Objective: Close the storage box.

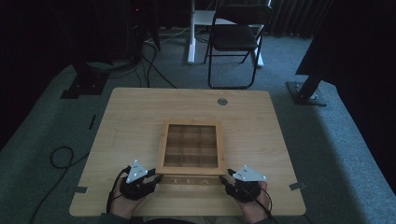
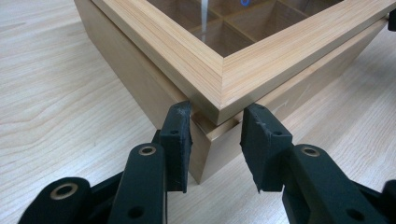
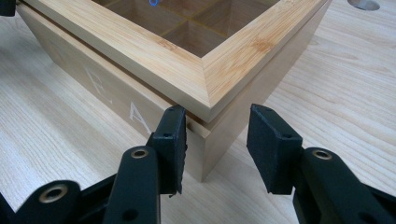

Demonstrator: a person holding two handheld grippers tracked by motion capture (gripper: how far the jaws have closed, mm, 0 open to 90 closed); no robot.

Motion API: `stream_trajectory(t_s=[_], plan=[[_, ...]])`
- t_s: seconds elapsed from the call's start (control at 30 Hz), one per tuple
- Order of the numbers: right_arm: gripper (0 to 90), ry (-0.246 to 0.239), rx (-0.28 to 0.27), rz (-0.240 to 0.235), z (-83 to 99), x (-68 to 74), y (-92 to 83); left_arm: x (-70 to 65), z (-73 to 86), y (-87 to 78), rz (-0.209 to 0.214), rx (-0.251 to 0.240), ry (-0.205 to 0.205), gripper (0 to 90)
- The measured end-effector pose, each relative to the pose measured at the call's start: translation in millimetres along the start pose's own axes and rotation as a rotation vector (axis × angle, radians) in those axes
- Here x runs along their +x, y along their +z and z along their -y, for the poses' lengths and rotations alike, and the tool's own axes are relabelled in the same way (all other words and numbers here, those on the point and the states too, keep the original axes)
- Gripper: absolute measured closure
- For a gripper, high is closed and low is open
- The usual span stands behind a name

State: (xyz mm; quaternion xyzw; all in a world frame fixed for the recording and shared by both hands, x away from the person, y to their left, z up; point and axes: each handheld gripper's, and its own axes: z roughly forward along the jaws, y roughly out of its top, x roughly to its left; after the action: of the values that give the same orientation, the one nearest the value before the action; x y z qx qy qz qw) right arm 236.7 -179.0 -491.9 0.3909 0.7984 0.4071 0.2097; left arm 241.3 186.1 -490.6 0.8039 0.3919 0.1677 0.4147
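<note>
A wooden tea box (image 1: 191, 148) is standing near the middle of the table (image 1: 126, 121), a little toward the person's side, with its glass-panelled lid (image 1: 190, 144) lying on top and the letters TEA on its front face. The left gripper (image 1: 150, 179) is sitting at the front left corner of the box, and the right gripper (image 1: 227, 178) at the front right corner. In each gripper view the jaws are standing apart, one on each side of the corner. Whether the pads are really pressing on the wood, I cannot tell. Behind the table a black chair (image 1: 236, 37) is standing on the grey carpet (image 1: 327, 140)
</note>
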Motion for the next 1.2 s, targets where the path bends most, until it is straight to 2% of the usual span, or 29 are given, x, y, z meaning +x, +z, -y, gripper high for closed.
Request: stream_trajectory(t_s=[0.33, 0.47, 0.63, 0.77, 0.87, 0.97, 1.1, 1.2], plan=[[54.5, 0.003, 0.01, -0.017, 4.0, 0.6, 0.4, -1.7, 3.6, 0.5, -0.006, 0.023, 0.006, 62.5], [53.3, 0.008, -0.015, -0.016, 2.6, -0.1, -4.3, 0.2, 2.5, -5.7, 0.001, -0.008, -0.011, 61.8], [49.9, 0.016, -0.039, -0.007, 0.8, -7.2, -8.1, 4.9, -0.2, -14.8, -0.018, -0.046, -0.031, 61.4], [48.8, 0.021, -0.074, 0.025, -4.0, -14.8, -15.1, 10.3, -1.4, -20.7, -0.034, -0.067, -0.044, 60.8], [47.2, 0.038, -0.095, 0.059, -7.7, -25.6, -20.4, 15.4, -2.3, -24.6, -0.051, -0.074, -0.049, 60.4], [46.7, 0.068, -0.084, 0.083, -9.6, -42.1, -18.4, 19.7, -3.5, -27.4, -0.062, -0.083, -0.06, 60.2], [46.2, 0.114, -0.046, 0.125, -9.3, -69.6, -3.8, 23.2, -4.7, -29.5, -0.07, -0.09, -0.067, 60.2], [46.1, 0.134, 0.004, 0.152, -7.7, -86.1, 14.0, 24.0, -4.8, -28.6, -0.068, -0.089, -0.069, 60.1]])
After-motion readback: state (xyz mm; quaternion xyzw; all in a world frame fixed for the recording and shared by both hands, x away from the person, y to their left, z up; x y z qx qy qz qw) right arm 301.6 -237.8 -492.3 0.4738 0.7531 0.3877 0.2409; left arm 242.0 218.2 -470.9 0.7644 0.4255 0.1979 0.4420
